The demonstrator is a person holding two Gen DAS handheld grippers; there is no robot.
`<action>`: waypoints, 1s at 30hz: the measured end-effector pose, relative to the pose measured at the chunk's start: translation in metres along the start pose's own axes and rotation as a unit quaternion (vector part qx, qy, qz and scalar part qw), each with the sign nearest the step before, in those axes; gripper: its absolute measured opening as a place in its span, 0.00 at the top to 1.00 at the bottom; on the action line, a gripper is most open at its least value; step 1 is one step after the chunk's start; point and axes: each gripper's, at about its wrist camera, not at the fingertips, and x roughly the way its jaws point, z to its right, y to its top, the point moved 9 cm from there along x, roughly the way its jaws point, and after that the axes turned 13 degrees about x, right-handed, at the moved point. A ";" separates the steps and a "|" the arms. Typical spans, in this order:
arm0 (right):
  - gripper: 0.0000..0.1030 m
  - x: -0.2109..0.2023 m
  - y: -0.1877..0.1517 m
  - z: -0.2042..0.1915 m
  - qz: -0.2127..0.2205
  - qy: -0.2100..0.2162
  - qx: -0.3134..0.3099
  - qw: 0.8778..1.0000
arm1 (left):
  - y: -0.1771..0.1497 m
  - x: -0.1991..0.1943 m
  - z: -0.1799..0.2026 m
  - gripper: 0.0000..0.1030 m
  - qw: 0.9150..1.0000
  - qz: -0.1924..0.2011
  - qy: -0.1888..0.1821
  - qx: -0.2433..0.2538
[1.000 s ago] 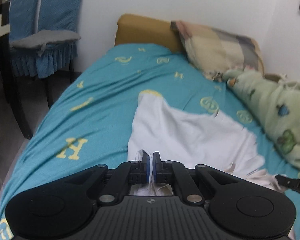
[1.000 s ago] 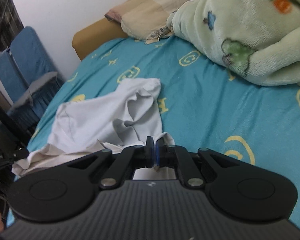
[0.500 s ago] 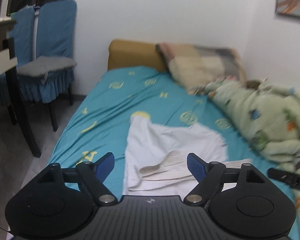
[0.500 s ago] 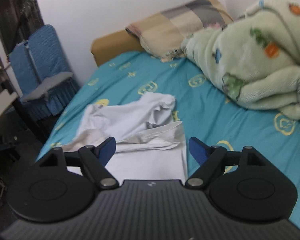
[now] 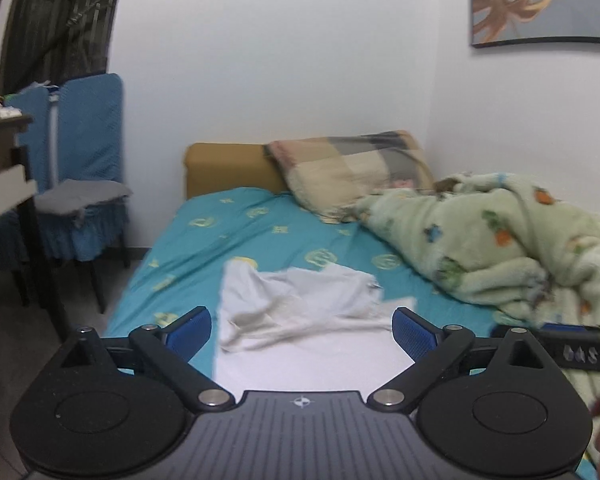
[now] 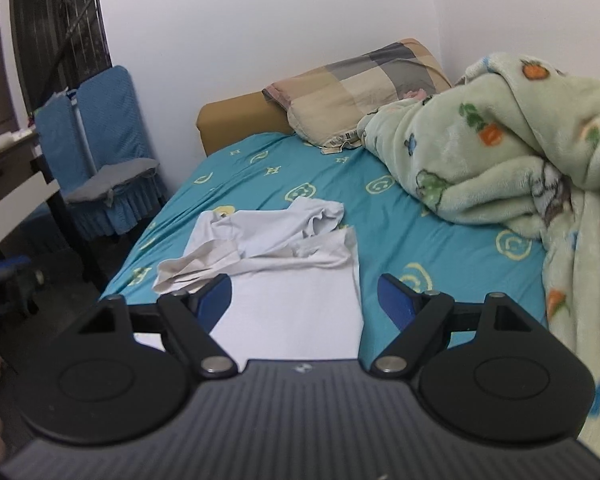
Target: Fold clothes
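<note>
Fingers of both grippers are spread with nothing between them: the left gripper (image 5: 302,330) has its jaws widening further, and the right gripper (image 6: 306,296) is released, both held above the near part of the white garment (image 6: 284,256). That garment lies on the teal bedsheet (image 6: 400,236), flat at its near end and bunched at its far end. Bare sheet runs along its left edge to the bed's side and beyond it toward the pillow (image 6: 360,84). A green blanket (image 6: 520,160) crowds the right side. Blue chairs (image 5: 84,184) stand left of the bed.
</note>
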 end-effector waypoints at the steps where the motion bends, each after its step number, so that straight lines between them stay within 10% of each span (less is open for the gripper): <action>1: 0.21 -0.002 -0.003 0.000 -0.002 0.002 0.000 1.000 | -0.008 -0.004 0.003 0.05 1.000 0.002 -0.002 0.001; 10: 0.22 0.000 -0.009 -0.007 0.006 0.014 -0.005 1.000 | -0.037 0.007 0.000 0.05 0.999 -0.033 0.007 0.000; 13: 0.43 0.004 -0.013 -0.005 0.001 0.001 -0.009 1.000 | -0.046 0.011 -0.006 0.05 0.999 -0.045 0.006 -0.020; 23: 0.18 0.021 -0.026 0.016 -0.045 -0.012 0.071 0.996 | -0.070 0.021 -0.007 0.05 0.996 -0.084 -0.002 -0.044; 30: 0.18 0.039 -0.071 0.046 -0.154 0.012 0.262 0.952 | -0.085 0.027 -0.001 0.05 0.989 -0.114 -0.027 -0.091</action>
